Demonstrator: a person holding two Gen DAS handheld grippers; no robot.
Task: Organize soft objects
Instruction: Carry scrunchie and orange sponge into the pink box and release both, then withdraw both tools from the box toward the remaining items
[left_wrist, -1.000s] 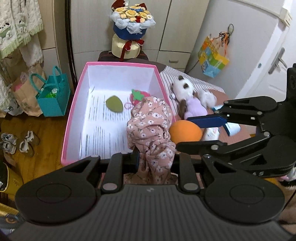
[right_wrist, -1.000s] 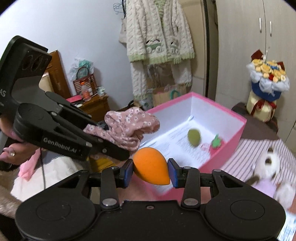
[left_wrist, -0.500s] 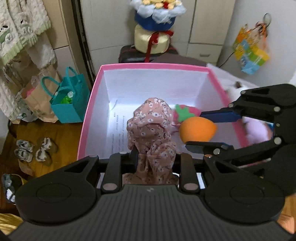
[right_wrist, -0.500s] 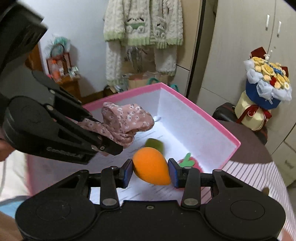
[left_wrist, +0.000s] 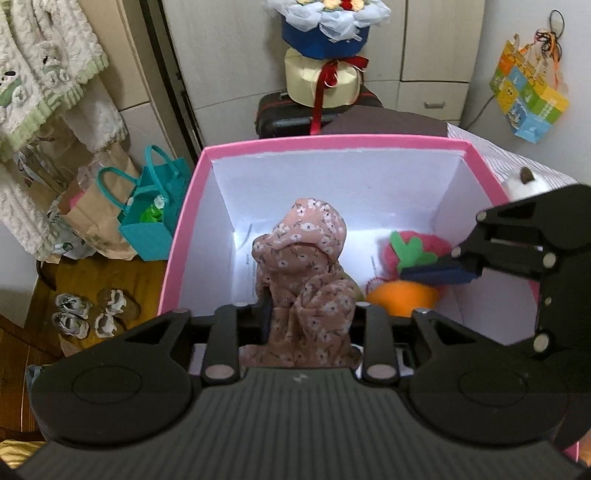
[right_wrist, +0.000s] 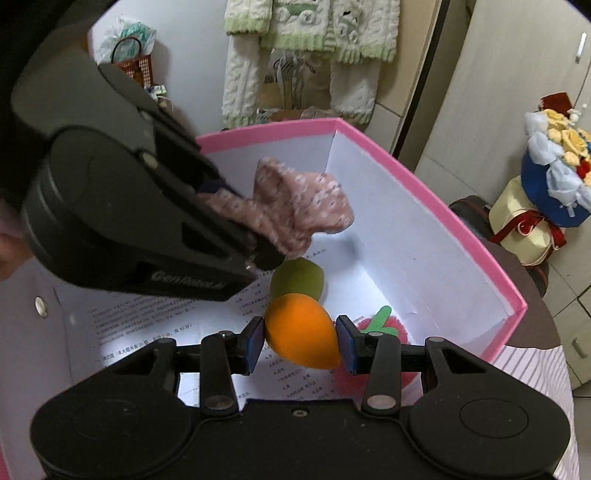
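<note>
**Both grippers hold soft things over the pink box**

On the left, the left gripper (left_wrist: 308, 314) is clamped tight on a pink flowered cloth (left_wrist: 306, 266), which bunches up above the fingers and hangs inside the pink box (left_wrist: 184, 229). Beneath the cloth a green sponge (right_wrist: 297, 278) lies on the printed paper (right_wrist: 147, 317) lining the box floor. To the right, the right gripper (right_wrist: 301, 343) is closed on an orange sponge (right_wrist: 301, 339), low in the box and just in front of the green one. A strawberry toy (left_wrist: 413, 251) lies on the box floor at the right.
</note>
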